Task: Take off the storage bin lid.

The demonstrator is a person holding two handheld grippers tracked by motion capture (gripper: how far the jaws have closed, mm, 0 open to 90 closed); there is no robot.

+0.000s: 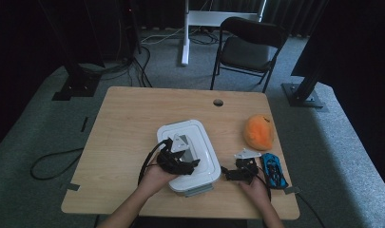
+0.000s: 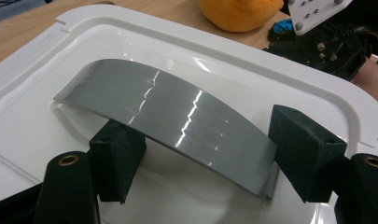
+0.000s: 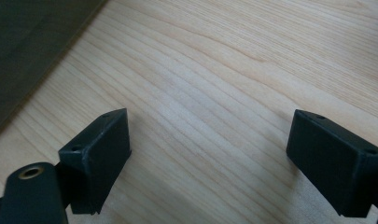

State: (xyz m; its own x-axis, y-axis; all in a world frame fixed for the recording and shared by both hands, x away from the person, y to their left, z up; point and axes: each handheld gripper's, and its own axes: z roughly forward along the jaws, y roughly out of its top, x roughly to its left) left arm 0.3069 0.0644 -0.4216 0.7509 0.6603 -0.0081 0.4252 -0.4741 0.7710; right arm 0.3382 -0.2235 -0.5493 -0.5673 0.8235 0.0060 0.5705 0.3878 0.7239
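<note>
My left tool straddles the grey handle of a white container lid; my right tool rests apart.

On the wooden tabletop [image 1: 123, 118], the white lidded container [image 1: 199, 142] sits at centre. My left tool [image 2: 200, 154] stands partly open with the lid's arched grey handle [image 2: 168, 116] between its pads; whether they press on it I cannot tell. At 3 o'clock my right tool [image 3: 210, 158] gapes wide over bare wood, beside a blue toy car [image 1: 274, 170], an orange plush [image 1: 259, 131] at 2 o'clock.

The room is sitting dim, its edges falling into black. Streaks of overhead light are glaring off the grey handle [image 2: 177, 126], and the tool views are looking sharp.
</note>
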